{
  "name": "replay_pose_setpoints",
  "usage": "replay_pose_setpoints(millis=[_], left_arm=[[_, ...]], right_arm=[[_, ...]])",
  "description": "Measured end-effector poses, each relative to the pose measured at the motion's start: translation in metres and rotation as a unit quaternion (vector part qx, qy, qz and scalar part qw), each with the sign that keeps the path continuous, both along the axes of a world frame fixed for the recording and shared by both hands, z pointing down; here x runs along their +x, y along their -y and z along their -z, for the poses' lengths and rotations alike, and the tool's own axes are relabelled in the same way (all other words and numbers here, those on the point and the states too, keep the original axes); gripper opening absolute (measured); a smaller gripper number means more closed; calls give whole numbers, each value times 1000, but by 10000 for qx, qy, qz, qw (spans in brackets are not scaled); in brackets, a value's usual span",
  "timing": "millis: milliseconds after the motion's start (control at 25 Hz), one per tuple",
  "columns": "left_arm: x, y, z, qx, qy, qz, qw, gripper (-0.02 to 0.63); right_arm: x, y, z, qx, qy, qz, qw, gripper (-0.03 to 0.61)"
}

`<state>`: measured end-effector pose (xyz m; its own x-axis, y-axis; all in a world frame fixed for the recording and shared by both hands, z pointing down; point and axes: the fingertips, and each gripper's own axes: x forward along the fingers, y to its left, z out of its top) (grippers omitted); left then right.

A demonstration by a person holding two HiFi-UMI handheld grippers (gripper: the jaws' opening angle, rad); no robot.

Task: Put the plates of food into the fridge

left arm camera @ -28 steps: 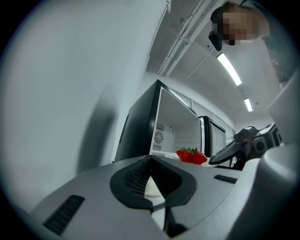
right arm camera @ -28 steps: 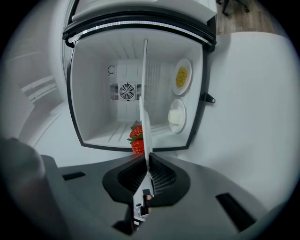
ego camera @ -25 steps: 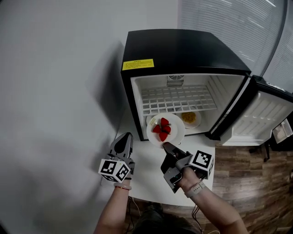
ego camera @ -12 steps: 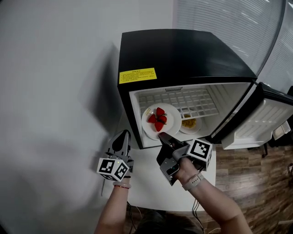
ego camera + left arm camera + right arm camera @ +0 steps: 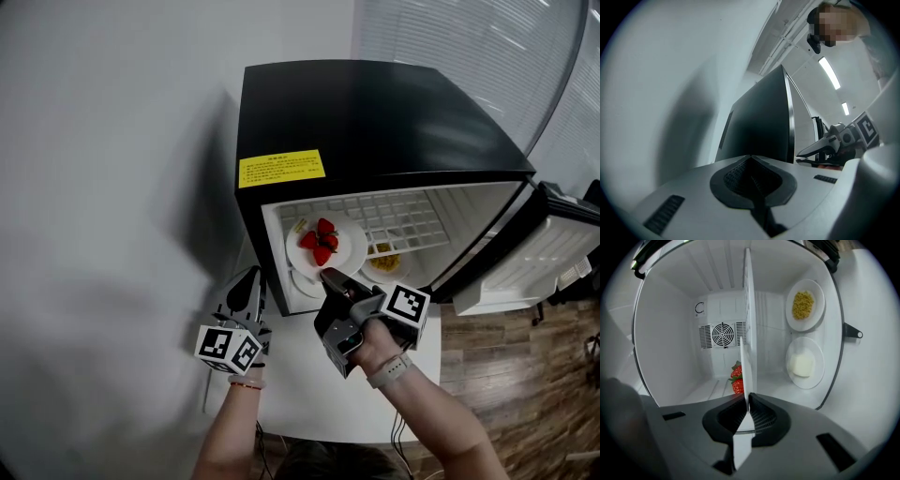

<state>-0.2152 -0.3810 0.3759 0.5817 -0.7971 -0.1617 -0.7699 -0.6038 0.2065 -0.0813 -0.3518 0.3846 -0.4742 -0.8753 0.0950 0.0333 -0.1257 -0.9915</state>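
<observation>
strawberry plate (image 5: 352, 246) (image 5: 749, 329) sits in the open mouth of the black fridge (image 5: 375, 112), carried clear above the fridge floor, three-ish strawberries (image 5: 321, 242) (image 5: 736, 379) on it. right claw (image 5: 328, 277) (image 5: 747, 400) is pinching the plate's near rim, pads tight on both faces; its view sees the plate edge-on. on the fridge floor, two more white plates: one with yellow food (image 5: 384, 258) (image 5: 805, 304) further in, one with a pale block (image 5: 805, 363) nearer the front. can't tell how the held plate sits relative to the wire shelf (image 5: 398, 216). fridge door (image 5: 534, 248) is swung open to the right. left claw (image 5: 250, 281) (image 5: 752, 177) is pressed together with nothing in it, over the white surface (image 5: 300, 375) just outside the fridge's left front corner, facing the black side wall.
</observation>
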Motion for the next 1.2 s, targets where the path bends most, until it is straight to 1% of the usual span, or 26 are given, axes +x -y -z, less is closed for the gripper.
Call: replay_pose_setpoints(millis=[280,520,640,760,840,920,1000,1120,1200], left_arm=[[1,9,-1,12,-19,-18,10000,6],[5,10,-1,3,-35,-71,10000,6],[7,10,-2,-11,-36,-81,10000,6],[7,11,-3,-27,-36,-53,10000,6],[7,10,-3,-23,-16,-31,10000,6],[6,9,-2,-16,-3,-5,10000,6],[5,8,-2,-19,14,19,10000,6],[3,5,-4,-57,59,71,9999,6],[1,2,-7,-70,95,98,9999,6]], right_arm=[[1,15,-2,-26,154,-73,9999,17],[2,19,0,4,118,-11,9999,17],[1,19,3,192,-54,38,9998,18],[2,17,5,371,-397,70,9985,20],[1,15,6,456,-451,143,9978,63],[-1,12,6,531,-492,246,9971,91],[-4,7,6,601,-589,358,9958,104],[-8,-1,3,694,-695,540,9937,106],[-9,-5,0,793,-881,628,9910,106]])
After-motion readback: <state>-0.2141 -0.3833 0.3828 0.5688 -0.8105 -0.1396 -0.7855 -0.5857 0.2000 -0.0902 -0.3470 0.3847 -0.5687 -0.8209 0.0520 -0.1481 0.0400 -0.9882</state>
